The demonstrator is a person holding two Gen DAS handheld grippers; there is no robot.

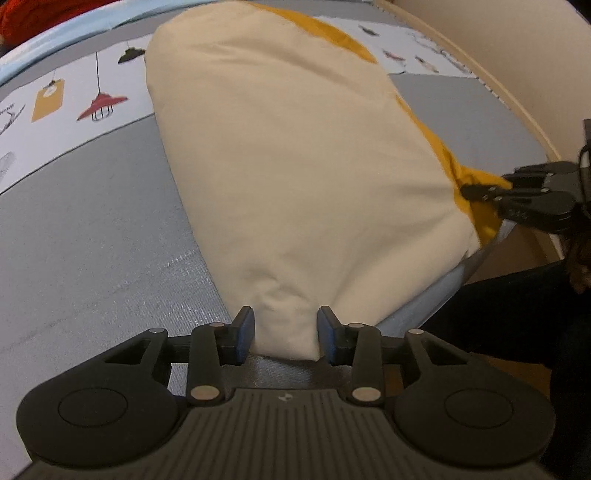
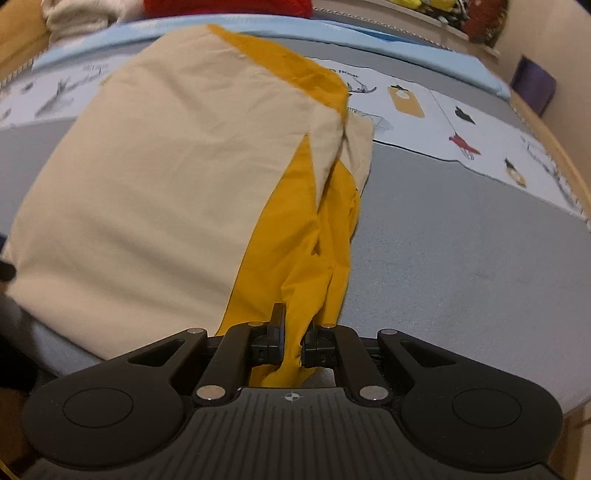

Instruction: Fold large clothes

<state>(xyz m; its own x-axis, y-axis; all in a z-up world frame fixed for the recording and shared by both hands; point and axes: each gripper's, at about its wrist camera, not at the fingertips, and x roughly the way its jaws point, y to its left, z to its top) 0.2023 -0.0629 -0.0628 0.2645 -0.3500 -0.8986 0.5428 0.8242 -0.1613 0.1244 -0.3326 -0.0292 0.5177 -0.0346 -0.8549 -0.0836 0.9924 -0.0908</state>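
Observation:
A large cream and mustard-yellow garment [image 1: 295, 155] lies folded lengthwise on the grey bed cover [image 1: 92, 240]. My left gripper [image 1: 286, 332] is shut on its near cream corner, the cloth bunched between the blue pads. My right gripper [image 2: 293, 339] is shut on the near yellow edge of the garment [image 2: 306, 258]. It also shows in the left wrist view [image 1: 480, 192] at the right, pinching the yellow part. In the right wrist view the cream panel [image 2: 155, 177] spreads to the left, and the yellow strip runs away from the fingers.
The bed cover [image 2: 461, 258] has a white printed band with lamps and tags [image 1: 74, 99]. A wooden bed frame [image 1: 480, 70] and wall are at the right. Red and white clothes [image 2: 221, 7] lie beyond the far edge. A light blue sheet [image 2: 369, 33] borders the back.

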